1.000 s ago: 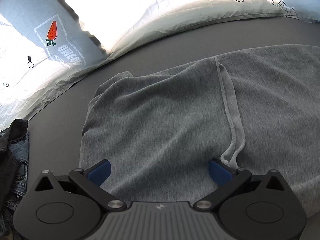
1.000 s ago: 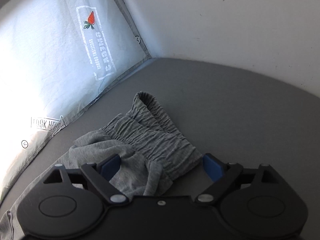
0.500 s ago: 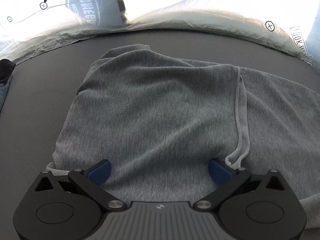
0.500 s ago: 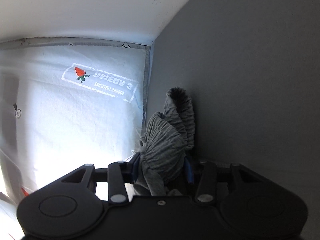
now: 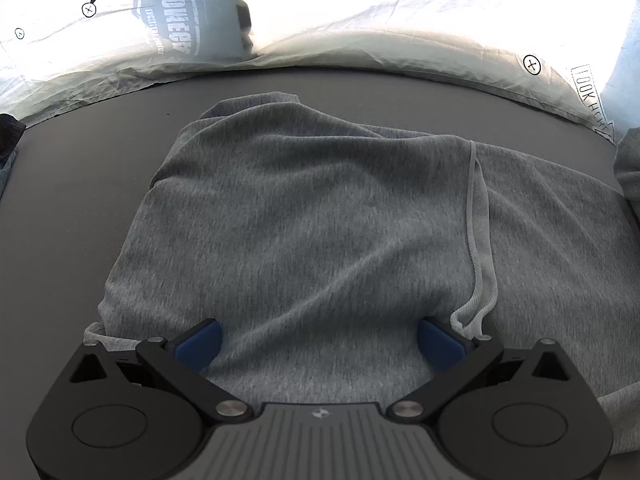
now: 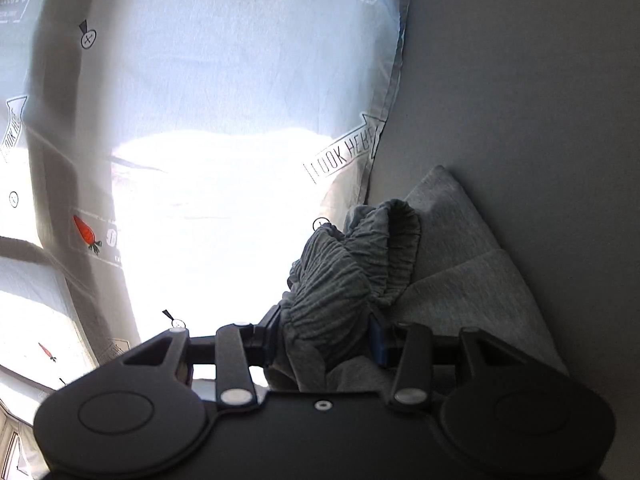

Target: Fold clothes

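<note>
From the left wrist view, a pale printed sheet [image 5: 360, 40] with a carrot logo and a "LOOK HERE" arrow runs along the far edge of the dark grey worktop [image 5: 80, 184], brightly lit and partly washed out; a bit of dark clothing with blue denim [image 5: 6, 148] shows at the far left edge. Nothing stands between the tool and the cloth. The grey sweatpants [image 5: 312, 232] lie spread on the worktop, reaching from just under the left tool [image 5: 318, 344] to near the sheet, with a pale drawstring [image 5: 478, 248] trailing down the right side to end beside the right blue pad. The left tool is released, its blue pads spread wide over the fabric, gripping nothing. From the right wrist view, the same printed sheet [image 6: 200, 120] fills the left and centre, with the grey worktop [image 6: 540, 80] to the right. The right tool [image 6: 324, 336] is clenched on the gathered elastic waistband [image 6: 352, 264] of the sweatpants, which bunches up in folds right above the pads, lifted clear of the rest of the garment [image 6: 472, 280] lying beyond it on the worktop.
</note>
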### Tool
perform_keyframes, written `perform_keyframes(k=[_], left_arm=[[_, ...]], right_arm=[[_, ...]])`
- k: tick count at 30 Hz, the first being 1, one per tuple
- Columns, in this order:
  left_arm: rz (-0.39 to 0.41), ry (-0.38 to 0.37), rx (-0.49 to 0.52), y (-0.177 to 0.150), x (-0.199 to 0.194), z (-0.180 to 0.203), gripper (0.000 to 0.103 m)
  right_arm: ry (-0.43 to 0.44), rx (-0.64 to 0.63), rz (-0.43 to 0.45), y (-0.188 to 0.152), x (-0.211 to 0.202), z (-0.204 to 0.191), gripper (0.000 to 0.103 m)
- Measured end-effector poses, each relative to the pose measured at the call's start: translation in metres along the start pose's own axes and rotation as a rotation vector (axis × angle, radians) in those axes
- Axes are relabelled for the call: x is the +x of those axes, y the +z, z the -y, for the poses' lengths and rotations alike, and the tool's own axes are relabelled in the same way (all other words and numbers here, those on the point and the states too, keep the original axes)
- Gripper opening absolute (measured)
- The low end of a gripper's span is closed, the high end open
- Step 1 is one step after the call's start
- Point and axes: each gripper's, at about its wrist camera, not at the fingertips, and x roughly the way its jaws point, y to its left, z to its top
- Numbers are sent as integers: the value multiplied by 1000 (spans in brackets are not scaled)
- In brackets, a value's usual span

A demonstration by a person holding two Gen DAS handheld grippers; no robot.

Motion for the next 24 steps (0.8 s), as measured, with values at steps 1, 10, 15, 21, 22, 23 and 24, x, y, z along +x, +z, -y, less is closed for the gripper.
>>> perform_keyframes(k=[1, 10, 15, 21, 22, 23, 24], left_arm=[[4, -1, 1, -1, 0, 0, 103], [30, -8, 7, -5, -1, 0, 103], [43, -9, 8, -5, -2, 1, 103], [52, -12, 11, -8, -1, 2, 103], [52, -13, 12, -8, -1, 2, 103], [50, -14, 13, -8, -1, 2, 103], [49, -15, 14, -8, -1, 1, 103]], right_arm=[[-26, -25, -33, -8, 10, -6, 47], [-163, -283, -223, -62, 46, -53, 72], [-59, -288, -219, -67, 29, -63, 72], [-100, -114, -84, -30, 21, -36, 50], [-131, -85, -73, -26, 21, -29, 50], [-166, -61, -66, -24, 24, -23, 47], [-201, -41, -61, -21, 27, -17, 44]])
